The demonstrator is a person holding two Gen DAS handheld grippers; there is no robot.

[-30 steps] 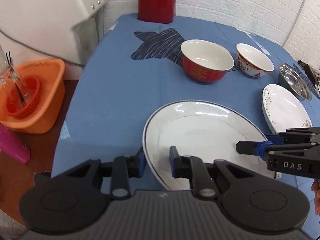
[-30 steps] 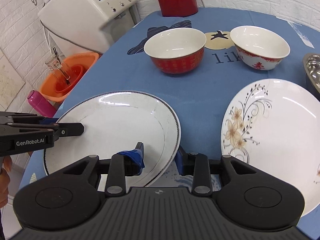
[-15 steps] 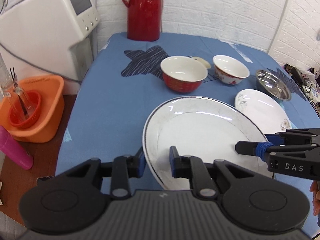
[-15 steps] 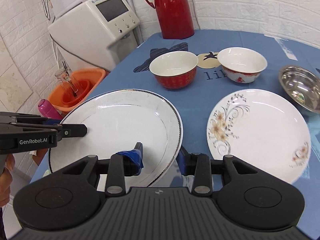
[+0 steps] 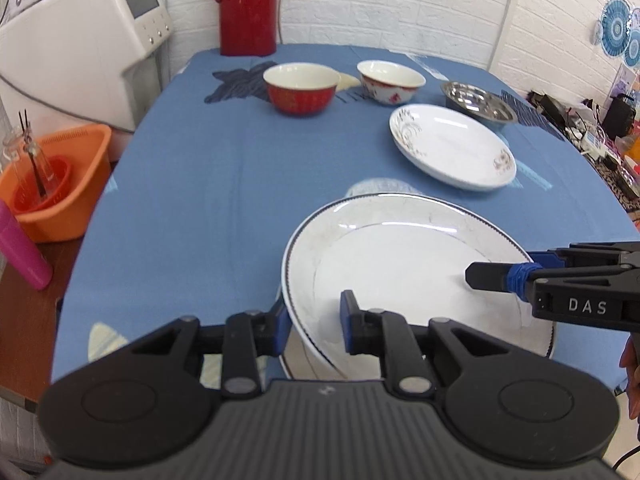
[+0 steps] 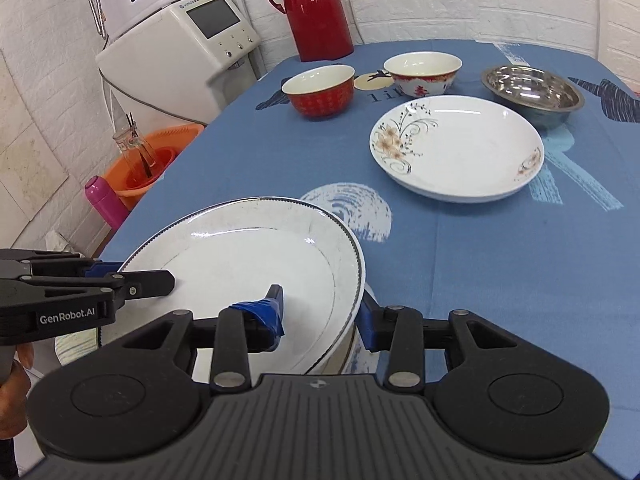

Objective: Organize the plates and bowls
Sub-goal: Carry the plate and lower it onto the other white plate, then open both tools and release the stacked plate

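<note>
Plates and bowls are sitting on a table (image 5: 240, 184) covered in a blue cloth. Large white plate (image 5: 400, 264) with a dark beaded rim is being held clear of the cloth, tilted, at the near edge of the table. Left gripper (image 5: 312, 320) is clamping the plate's near-left rim, one blue-padded finger under the rim and one on the upper face. Right gripper (image 6: 320, 312) is clamping the near-right rim the same way; its inner finger is wrapped in blue tape. In the left wrist view the right gripper's finger is showing from the side, lying on the plate's right rim. Just beneath the held plate, the rim of another plate (image 6: 340, 360) is showing; cannot tell whether the two are touching.

Floral plate (image 6: 456, 148) is lying flat further back on the right, well apart from the held plate. Steel bowl (image 6: 532, 92) is sitting just beyond it on the far right. Red bowl (image 6: 320, 92) and white bowl with red pattern (image 6: 422, 72) are standing upright side by side, apart, toward the far edge. Red thermos (image 6: 316, 12) is standing at the far edge against the brick wall. Orange basin (image 5: 56, 184) is sitting off the table on the left, with a pink bottle (image 5: 22, 252) near it.
</note>
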